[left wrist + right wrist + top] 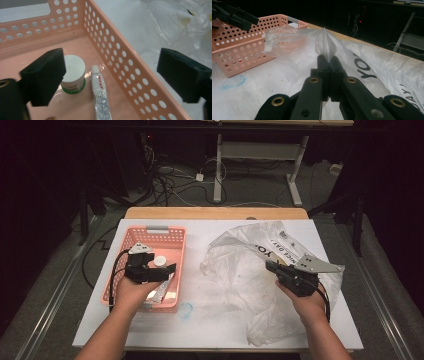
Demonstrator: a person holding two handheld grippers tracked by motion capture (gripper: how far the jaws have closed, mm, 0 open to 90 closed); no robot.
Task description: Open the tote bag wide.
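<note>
Right gripper view: the plastic bag (352, 60) lies crumpled on the white table (262, 95), a pinched fold standing upright between the right gripper's (329, 58) clamped jaws. The left gripper (110, 75) hangs with jaws wide apart over the pink basket (130, 72), where a tube (99, 95) lies lengthwise beside a small jar (73, 72). Dark room beyond.
</note>
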